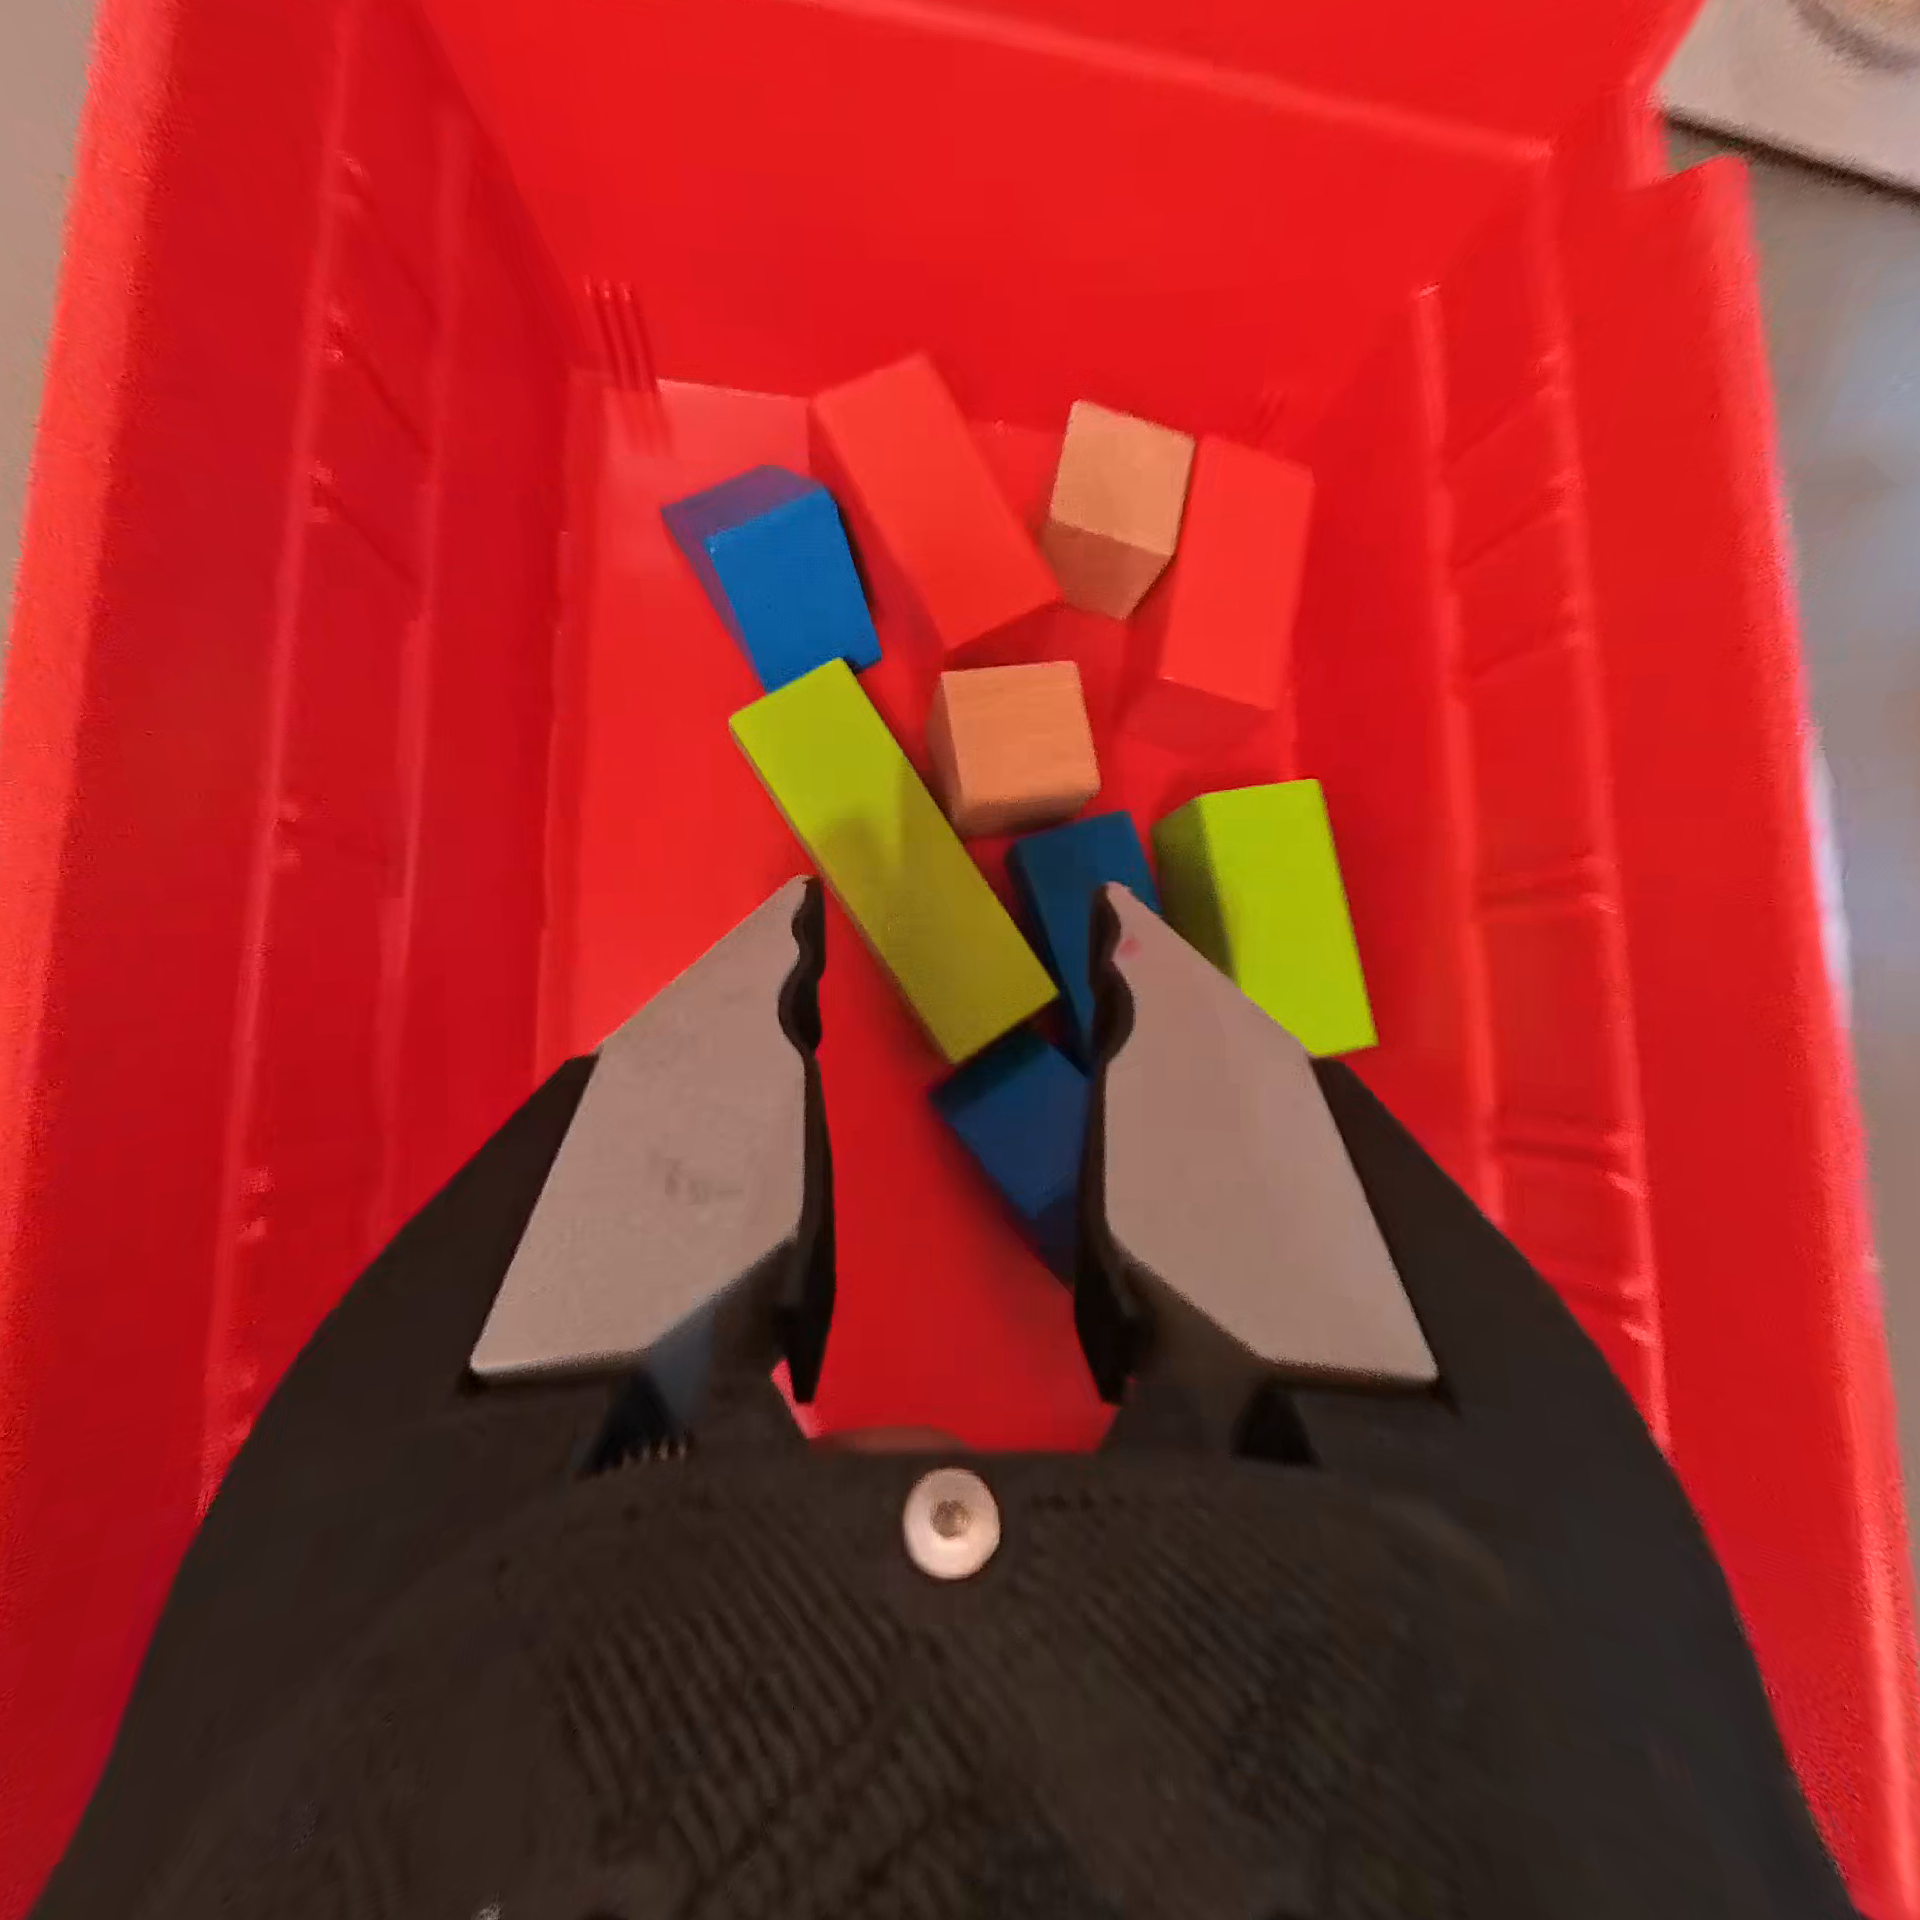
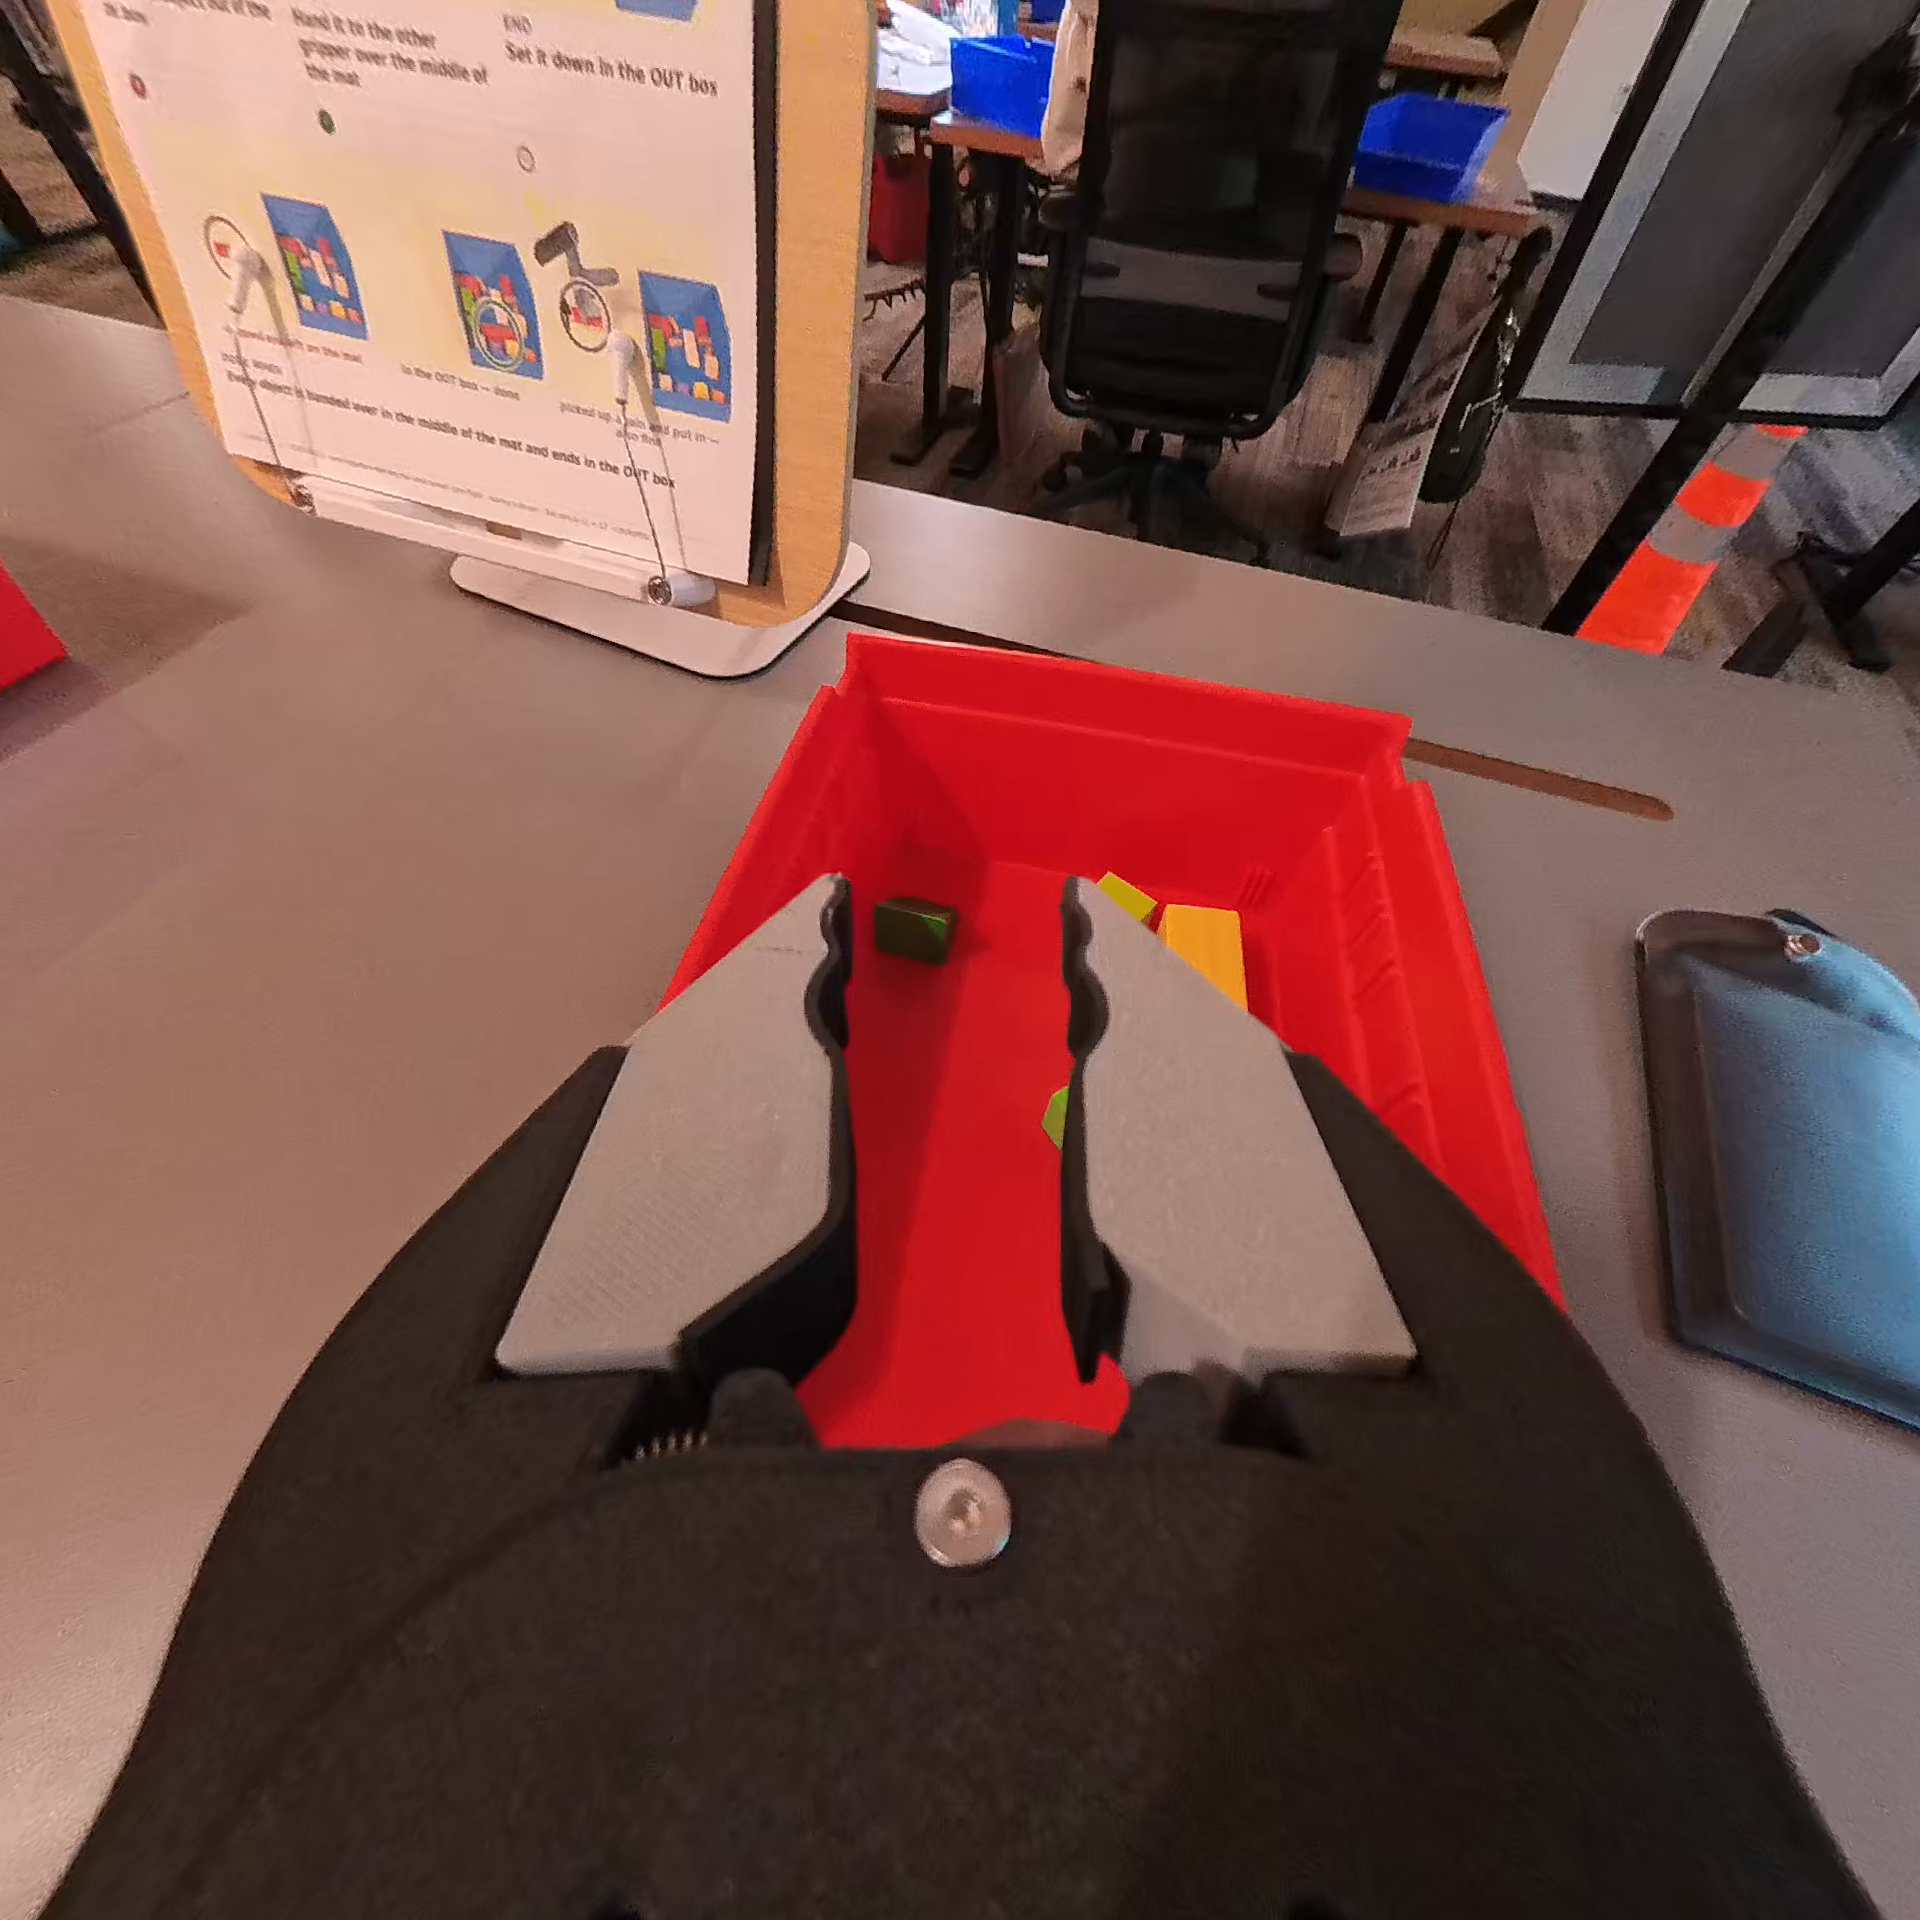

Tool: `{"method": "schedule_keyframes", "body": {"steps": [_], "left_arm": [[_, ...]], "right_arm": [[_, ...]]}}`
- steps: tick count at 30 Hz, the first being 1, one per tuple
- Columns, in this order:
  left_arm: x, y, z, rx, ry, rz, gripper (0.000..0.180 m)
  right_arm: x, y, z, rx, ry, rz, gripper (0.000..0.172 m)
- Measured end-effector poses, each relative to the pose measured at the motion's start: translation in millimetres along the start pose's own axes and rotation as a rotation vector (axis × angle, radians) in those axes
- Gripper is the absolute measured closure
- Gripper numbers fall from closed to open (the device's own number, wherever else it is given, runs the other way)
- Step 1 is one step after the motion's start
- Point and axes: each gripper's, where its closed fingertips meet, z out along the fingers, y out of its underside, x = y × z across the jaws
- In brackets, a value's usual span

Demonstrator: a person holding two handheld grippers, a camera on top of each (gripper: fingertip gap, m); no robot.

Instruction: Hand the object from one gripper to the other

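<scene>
In the left wrist view, my left gripper [image 1: 958,885] is open and hangs over a red bin [image 1: 312,727] of wooden blocks. A long lime block [image 1: 894,862] lies on the bin floor below the gap between the fingers, untouched. Around it lie blue blocks [image 1: 790,582], red blocks [image 1: 925,509], plain wood cubes [image 1: 1013,743] and a second lime block [image 1: 1262,914]. In the right wrist view, my right gripper [image 2: 956,883] is open and empty above another red bin [image 2: 1091,748]. That bin holds a dark green cube [image 2: 912,930], a yellow block [image 2: 1205,951] and a lime block [image 2: 1124,894].
A grey table [image 2: 364,935] carries both bins. An instruction board on a stand [image 2: 468,260] is at the back left. A dark tray with a blue cloth [image 2: 1797,1143] lies right of the bin. An office chair [image 2: 1195,208] and an orange cone [image 2: 1683,540] stand beyond the table. The grippers' ends are close to 65 cm from one another.
</scene>
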Motion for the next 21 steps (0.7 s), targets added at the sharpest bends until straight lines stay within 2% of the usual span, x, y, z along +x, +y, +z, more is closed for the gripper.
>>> {"method": "schedule_keyframes", "body": {"steps": [5,7,10,12,19,20,21], "left_arm": [[-10,16,23,-0.128,-0.060,0.016,0.134],[-14,22,27,-0.176,-0.089,0.021,0.127],[-22,20,29,-0.194,-0.154,0.065,0.137],[-27,20,29,-0.208,-0.172,0.056,0.129],[-30,20,27,-0.181,-0.155,0.048,0.130],[-28,21,26,-0.188,-0.141,0.075,0.151],[-30,20,26,-0.186,-0.162,0.115,0.152]], "right_arm": [[4,0,-5,0.005,-0.012,0.015,0.134],[6,-1,-6,0.011,-0.020,0.029,0.134],[2,-4,-8,0.023,-0.050,0.043,0.134],[-1,-4,-10,0.020,-0.056,0.032,0.134],[-21,-8,-13,0.019,-0.112,0.003,0.134],[-31,-7,-12,0.008,-0.162,0.006,0.134],[-44,-5,-12,-0.004,-0.222,0.011,0.133]]}}
